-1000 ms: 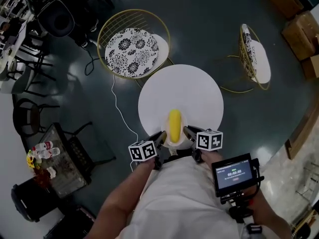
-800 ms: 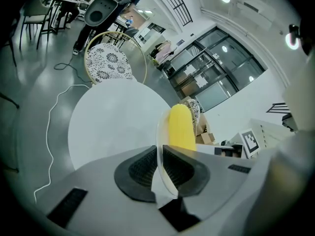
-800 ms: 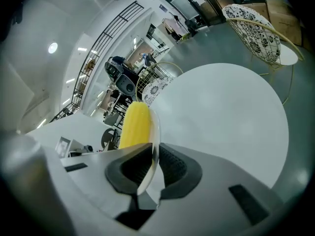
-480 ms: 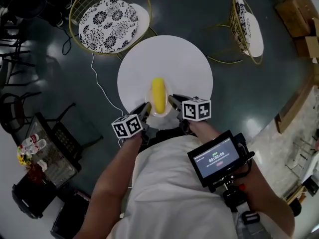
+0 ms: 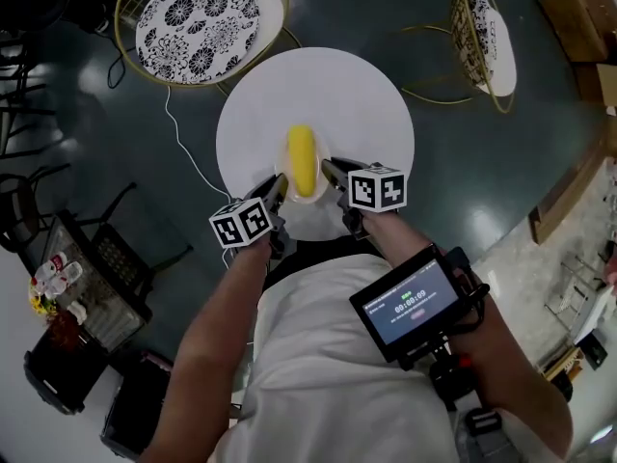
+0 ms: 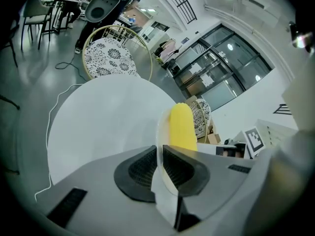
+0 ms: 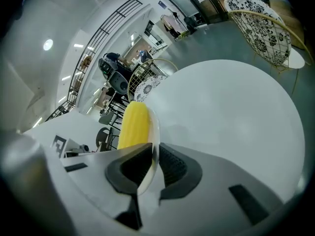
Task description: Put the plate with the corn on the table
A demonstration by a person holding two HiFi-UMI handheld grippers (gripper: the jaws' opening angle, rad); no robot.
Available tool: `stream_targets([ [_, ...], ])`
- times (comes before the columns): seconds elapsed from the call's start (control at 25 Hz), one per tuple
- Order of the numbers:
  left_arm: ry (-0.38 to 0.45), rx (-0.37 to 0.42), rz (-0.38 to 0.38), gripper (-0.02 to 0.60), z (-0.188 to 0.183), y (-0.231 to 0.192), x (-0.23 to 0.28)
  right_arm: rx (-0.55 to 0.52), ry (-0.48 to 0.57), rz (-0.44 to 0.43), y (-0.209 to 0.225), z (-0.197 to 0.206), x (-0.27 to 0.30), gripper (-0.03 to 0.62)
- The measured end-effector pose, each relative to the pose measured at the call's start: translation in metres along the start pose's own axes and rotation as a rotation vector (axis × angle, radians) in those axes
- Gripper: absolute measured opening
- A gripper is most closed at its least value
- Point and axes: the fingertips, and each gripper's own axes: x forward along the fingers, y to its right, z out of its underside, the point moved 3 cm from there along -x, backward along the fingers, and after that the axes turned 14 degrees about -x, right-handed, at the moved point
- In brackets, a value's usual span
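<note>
Lowering should proceed level and evenly, since the left gripper [image 5: 274, 191] and right gripper [image 5: 334, 174] each pinch an opposite rim of the plate [image 5: 308, 200] carrying the corn [image 5: 302, 154], apparently just above the round white table [image 5: 366, 104], with two cushioned gold wire chairs [image 5: 198, 27] on glossy dark flooring [image 5: 482, 162] beyond.
</note>
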Motion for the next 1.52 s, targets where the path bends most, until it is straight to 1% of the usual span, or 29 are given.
stream_targets([
  [0.44,0.01,0.007,-0.051,0.04,-0.027,0.0,0.033,0.002,0.007,0.01,0.026,-0.025,0.023,0.051],
  [0.8,0.025,-0.003,-0.083,0.04,-0.04,-0.004,0.047,-0.01,-0.007,0.054,0.037,-0.038,0.039,0.051],
  [1.12,0.018,0.021,-0.142,0.04,-0.055,-0.006,0.061,-0.024,-0.039,0.107,0.046,-0.048,0.053,0.051],
  [1.32,0.019,0.042,-0.173,0.04,-0.059,-0.006,0.066,-0.051,-0.056,0.139,0.048,-0.051,0.057,0.051],
  [1.52,0.018,0.061,-0.196,0.041,-0.059,-0.009,0.069,-0.114,-0.064,0.159,0.044,-0.053,0.06,0.051],
])
